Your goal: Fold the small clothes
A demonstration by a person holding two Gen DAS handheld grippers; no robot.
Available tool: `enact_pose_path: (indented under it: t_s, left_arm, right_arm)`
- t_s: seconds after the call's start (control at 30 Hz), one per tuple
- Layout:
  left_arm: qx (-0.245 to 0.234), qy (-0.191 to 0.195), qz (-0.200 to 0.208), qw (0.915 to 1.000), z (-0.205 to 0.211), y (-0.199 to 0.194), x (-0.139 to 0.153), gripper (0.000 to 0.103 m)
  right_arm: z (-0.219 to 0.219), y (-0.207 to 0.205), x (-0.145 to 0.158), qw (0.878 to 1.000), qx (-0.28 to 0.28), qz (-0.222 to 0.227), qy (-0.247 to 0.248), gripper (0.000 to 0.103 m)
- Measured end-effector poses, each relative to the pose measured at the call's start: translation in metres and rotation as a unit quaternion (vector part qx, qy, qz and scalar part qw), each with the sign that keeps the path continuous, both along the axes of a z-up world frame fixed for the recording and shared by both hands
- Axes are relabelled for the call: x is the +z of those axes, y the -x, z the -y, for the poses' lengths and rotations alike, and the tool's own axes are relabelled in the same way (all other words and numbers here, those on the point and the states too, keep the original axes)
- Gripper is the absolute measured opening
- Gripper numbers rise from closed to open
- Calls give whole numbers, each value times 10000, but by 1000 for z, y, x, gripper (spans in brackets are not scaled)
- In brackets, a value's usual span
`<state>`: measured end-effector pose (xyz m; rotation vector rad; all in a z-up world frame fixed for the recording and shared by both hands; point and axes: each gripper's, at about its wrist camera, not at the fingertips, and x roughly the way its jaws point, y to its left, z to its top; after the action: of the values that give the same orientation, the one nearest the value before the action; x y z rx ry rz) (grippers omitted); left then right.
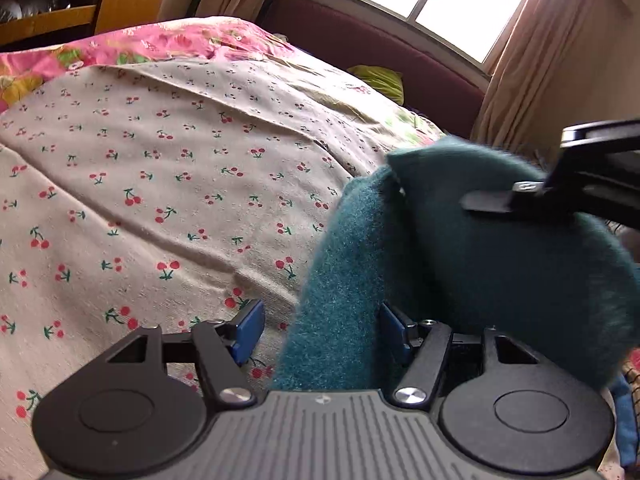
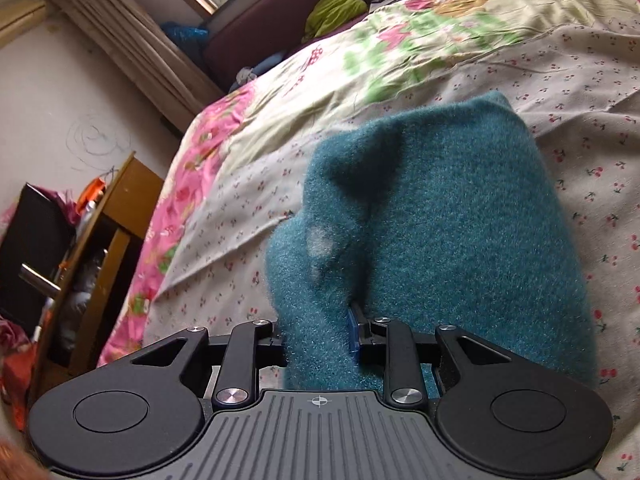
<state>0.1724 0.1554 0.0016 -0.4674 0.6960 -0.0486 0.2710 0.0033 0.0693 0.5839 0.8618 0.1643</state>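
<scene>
A fuzzy teal knit garment [image 1: 460, 248] hangs bunched above the cherry-print bedsheet [image 1: 160, 184]. My left gripper [image 1: 320, 332] has its blue pads wide apart; a fold of the garment passes between them against the right pad [image 1: 390, 330]. In the right wrist view the garment [image 2: 440, 208] drapes forward from my right gripper [image 2: 320, 332], whose jaws are closed on a thick fold of it. The right gripper also shows in the left wrist view [image 1: 492, 202], above the garment.
A pink floral quilt [image 1: 168, 42] lies at the bed's far side. A maroon headboard [image 1: 380, 40] with a green cloth [image 1: 380, 80] runs under the window. A wooden shelf [image 2: 100, 248] stands beside the bed.
</scene>
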Motion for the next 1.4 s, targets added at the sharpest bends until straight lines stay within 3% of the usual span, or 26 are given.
enact_pose_path:
  t_s: [0.23,0.4,0.53,0.7,0.9,1.0,1.07,1.17,1.23,1.4]
  left_arm:
    - [155,194,-75,9997,-10,-1,-3,71]
    - [347,397,-79,9986,-20,4,-2,72]
    - [665,519,120,9964,-29,20,6,72]
    - [1099,623,624,9900,-42,47,21,73]
    - [1531,626,1594,9732,-47,84,47,76]
    - [1229,449,1980,9714,-33,88,66,80]
    - [813,88,2106,9741,-13,82,77,81]
    - [353,-487,2018,9776,14,67,82,80]
    - [172,-629,1834,9809,22,57,77,79]
    - [-175,-663,1842,9805,24,53,72,45]
  right_arm:
    - [-20,-6,1,9993,42,-116,358,27]
    - [-30,-5,11,9985,319,-189,395,42]
    - [-27,1,22,9983,574,-55,103,47]
    - [-14,6,34,9913,1041,-30,-802,47]
    - [2,19,59,9917,996,679,448,47]
    - [20,21,60,9912,876,683,714,47]
    - [32,20,59,9912,831,663,788,47]
    - [38,15,60,9897,891,680,888,47]
    - [33,12,59,9866,1021,698,1068,47]
    - [2,-6,43,9765,1403,483,1566,47]
